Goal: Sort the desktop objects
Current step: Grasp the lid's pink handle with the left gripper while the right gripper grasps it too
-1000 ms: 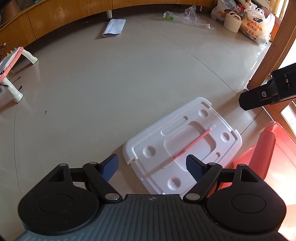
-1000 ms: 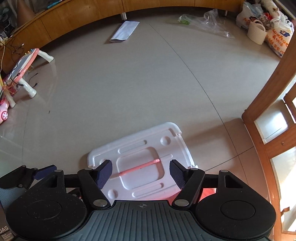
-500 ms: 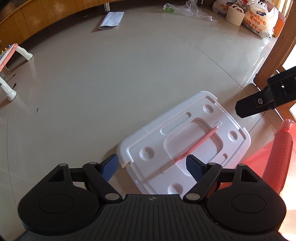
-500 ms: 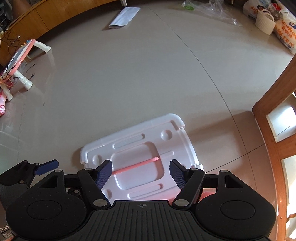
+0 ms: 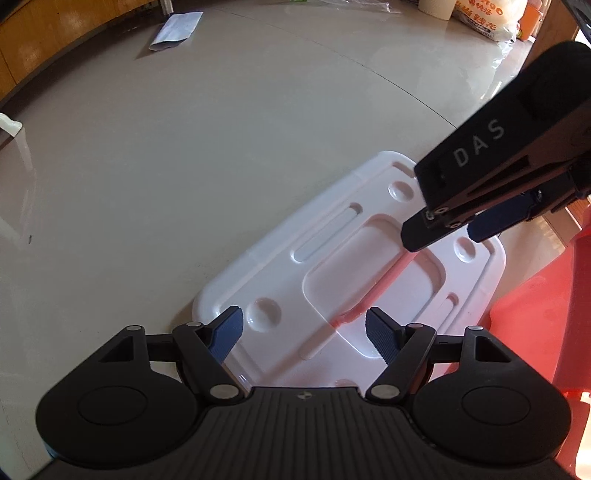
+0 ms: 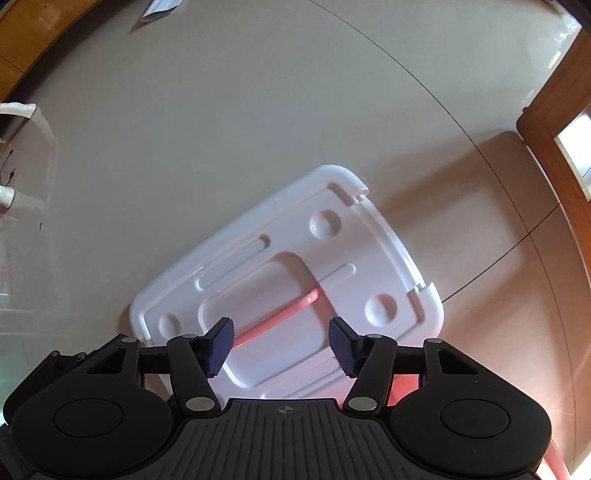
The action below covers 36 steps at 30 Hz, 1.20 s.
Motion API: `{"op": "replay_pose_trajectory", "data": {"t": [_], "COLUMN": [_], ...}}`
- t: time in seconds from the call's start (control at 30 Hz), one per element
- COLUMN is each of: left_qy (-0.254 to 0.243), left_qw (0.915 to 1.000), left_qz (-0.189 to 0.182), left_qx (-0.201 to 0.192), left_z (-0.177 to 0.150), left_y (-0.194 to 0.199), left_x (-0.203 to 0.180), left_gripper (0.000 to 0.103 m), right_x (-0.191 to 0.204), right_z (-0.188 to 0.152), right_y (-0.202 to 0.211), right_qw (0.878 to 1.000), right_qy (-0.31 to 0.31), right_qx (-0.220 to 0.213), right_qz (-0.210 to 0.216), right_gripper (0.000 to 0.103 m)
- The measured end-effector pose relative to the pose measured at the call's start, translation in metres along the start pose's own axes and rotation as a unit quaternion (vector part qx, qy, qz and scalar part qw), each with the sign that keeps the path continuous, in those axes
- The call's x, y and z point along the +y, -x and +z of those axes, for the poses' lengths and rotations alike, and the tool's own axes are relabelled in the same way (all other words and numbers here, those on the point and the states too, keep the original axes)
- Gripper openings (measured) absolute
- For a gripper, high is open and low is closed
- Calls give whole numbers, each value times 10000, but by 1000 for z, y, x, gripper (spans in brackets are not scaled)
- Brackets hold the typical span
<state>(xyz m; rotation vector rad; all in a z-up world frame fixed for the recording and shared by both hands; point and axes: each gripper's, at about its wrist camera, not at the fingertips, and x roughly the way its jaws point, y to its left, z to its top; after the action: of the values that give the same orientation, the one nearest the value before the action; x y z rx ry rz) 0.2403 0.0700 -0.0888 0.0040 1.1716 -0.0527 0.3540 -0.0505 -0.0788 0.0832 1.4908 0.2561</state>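
A white plastic box lid with moulded hollows lies flat, and a thin pink stick lies in its middle hollow. My left gripper is open, low over the lid's near end, with the stick's near end between its fingers. My right gripper is open just above the stick. In the left wrist view the right gripper hangs over the stick's far end and hides it.
A red plastic container sits to the right of the lid. A wooden chair frame stands at the right. A white envelope and plastic bags lie far off. White toy legs are at the left.
Both grippers have moved down and forward toward the lid. The right gripper has swung in over the stick's far end. Both stayed open.
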Motion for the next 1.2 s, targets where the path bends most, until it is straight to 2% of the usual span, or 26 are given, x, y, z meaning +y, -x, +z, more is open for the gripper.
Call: {"op": "replay_pose_trajectory", "data": {"t": [0.07,0.17,0.23,0.3,0.37,0.47,0.6,0.67,0.77,0.83,0.93,1.07,1.2], "left_qy": [-78,-281,-607,-970,-1338,-1926,-2176,-2235,-2449,-2592,-2555,-2519,-2383], "left_qw": [9999,9988,9963,9919,9868,9780,9727,9709,9651,9616,9620,9620,9650], "left_qz": [-88,-386,-561,-708,-734,-612,-570,-636,-633,-570,-592,-633,-698], "left_qx": [2,108,256,417,550,514,563,587,680,702,759,839,844], "left_z": [0,2,4,8,13,20,29,32,34,34,35,37,42], "left_y": [-2,-7,-11,-16,-20,-23,-30,-34,-42,-47,-54,-62,-66], "left_x": [-2,-4,-5,-5,-6,-11,-20,-26,-36,-42,-46,-48,-47], "left_gripper": [76,76,76,76,76,76,76,71,68,66,64,59,59], "right_x": [5,14,20,24,26,24,22,21,21,24,24,22,23], "right_z": [3,7,9,11,10,7,-5,-12,-20,-21,-23,-22,-23], "right_y": [-2,1,4,6,8,9,1,-7,-19,-28,-38,-50,-58], "right_qw": [9995,9937,9827,9666,9434,9112,8467,8149,7862,7726,7560,7493,7427], "right_qy": [311,1107,1836,2555,3302,4101,5315,5793,6175,6339,6528,6606,6679], "right_qx": [-28,-186,-220,-182,-119,-81,-69,1,177,328,457,431,451], "right_qz": [45,71,56,97,270,388,220,154,166,175,168,183,156], "right_gripper": [52,52,51,51,51,51,51,51,47,43,36,32,29]}}
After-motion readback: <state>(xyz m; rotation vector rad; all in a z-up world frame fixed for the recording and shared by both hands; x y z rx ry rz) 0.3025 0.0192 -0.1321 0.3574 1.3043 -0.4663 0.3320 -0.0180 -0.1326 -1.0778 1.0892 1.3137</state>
